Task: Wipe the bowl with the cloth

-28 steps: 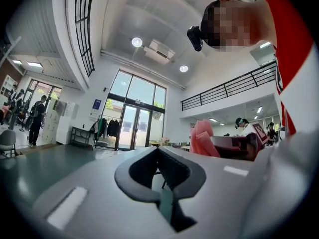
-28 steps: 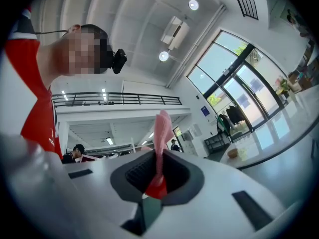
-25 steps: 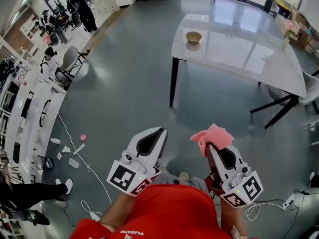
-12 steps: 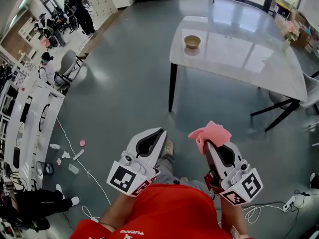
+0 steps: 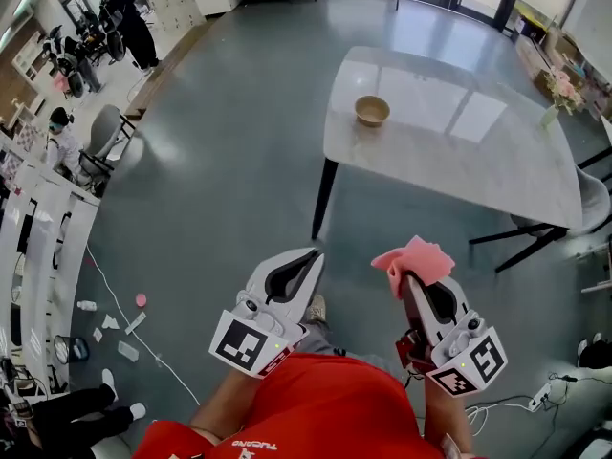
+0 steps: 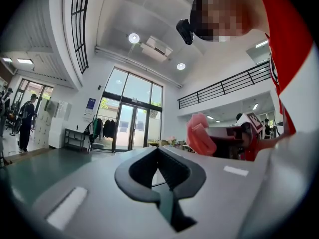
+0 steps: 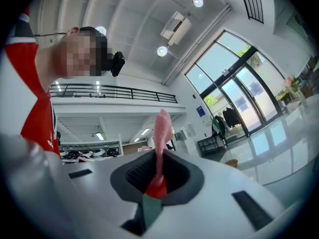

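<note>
A small tan bowl [image 5: 372,111] sits on the near left part of a white glossy table [image 5: 459,151], well ahead of both grippers. My right gripper [image 5: 409,277] is shut on a pink cloth [image 5: 414,261], which bunches above its tips; that cloth [image 7: 161,136] stands up between the jaws in the right gripper view, where the bowl [image 7: 231,162] shows small and far off. My left gripper [image 5: 312,255] is shut and holds nothing. In the left gripper view its tips [image 6: 158,151] meet, with the pink cloth [image 6: 201,135] off to the right.
Grey floor lies between me and the table. A chair [image 5: 585,208] stands at the table's right side. Desks, chairs and people [image 5: 120,22] fill the far left. Cables and litter [image 5: 115,328] lie on the floor at the left. A flower vase [image 5: 557,94] stands on the table's far right.
The table and bowl have drawn a little nearer and lower in the head view as I step forward. Both grippers keep their pose, the cloth still held.
</note>
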`<state>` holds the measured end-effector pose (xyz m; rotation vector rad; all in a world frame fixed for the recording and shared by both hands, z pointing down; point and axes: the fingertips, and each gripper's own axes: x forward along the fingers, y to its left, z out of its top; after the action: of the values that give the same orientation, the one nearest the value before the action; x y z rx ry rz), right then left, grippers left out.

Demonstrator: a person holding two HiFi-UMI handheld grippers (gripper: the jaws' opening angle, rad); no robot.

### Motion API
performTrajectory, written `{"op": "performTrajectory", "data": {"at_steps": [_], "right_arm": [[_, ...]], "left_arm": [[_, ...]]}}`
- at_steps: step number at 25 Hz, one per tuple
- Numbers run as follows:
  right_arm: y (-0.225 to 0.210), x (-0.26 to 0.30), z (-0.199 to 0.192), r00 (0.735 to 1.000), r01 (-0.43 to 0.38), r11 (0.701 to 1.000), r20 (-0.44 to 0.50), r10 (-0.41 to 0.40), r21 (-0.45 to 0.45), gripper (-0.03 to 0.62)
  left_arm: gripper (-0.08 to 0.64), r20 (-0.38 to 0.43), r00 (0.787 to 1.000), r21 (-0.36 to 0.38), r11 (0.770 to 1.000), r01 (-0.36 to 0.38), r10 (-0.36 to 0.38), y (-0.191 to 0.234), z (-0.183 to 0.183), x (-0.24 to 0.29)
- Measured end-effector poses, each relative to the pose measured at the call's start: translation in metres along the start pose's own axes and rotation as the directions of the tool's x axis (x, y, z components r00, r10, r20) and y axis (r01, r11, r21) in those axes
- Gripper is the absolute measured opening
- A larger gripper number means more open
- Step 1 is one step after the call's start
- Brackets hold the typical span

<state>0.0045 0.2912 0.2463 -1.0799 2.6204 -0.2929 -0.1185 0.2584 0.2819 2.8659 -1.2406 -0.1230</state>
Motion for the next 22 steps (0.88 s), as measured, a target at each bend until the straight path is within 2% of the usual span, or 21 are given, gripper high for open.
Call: {"op": "performTrajectory", "data": {"at_steps": [10,15,18,22], "right_arm": [[-0.058,0.086,-0.003,0.993,0.117,0.993,0.023,-0.117,-0.003,0.020],[-0.087,0.094,-0.002,0.985,0.172,0.985,-0.004,-0.172,-0.010,0.020],[-0.099,0.103,-0.005,0.982,0.185,0.983,-0.016,-0.186,-0.014,0.020],[-0.118,0.116,-0.008,0.983,0.184,0.983,-0.020,-0.184,-0.006,0.020]], "left_arm": [[0.005,-0.044,0.995,-0.001,0.996,0.092,-0.092,0.096,-0.008,0.051],[0.005,-0.092,0.990,-0.056,0.993,0.102,-0.107,0.117,-0.024,0.081],[0.005,-0.088,0.991,-0.047,0.994,0.101,-0.105,0.130,-0.030,0.090],[0.005,-0.128,0.987,-0.059,0.994,0.087,-0.094,0.143,-0.042,0.104]]}}
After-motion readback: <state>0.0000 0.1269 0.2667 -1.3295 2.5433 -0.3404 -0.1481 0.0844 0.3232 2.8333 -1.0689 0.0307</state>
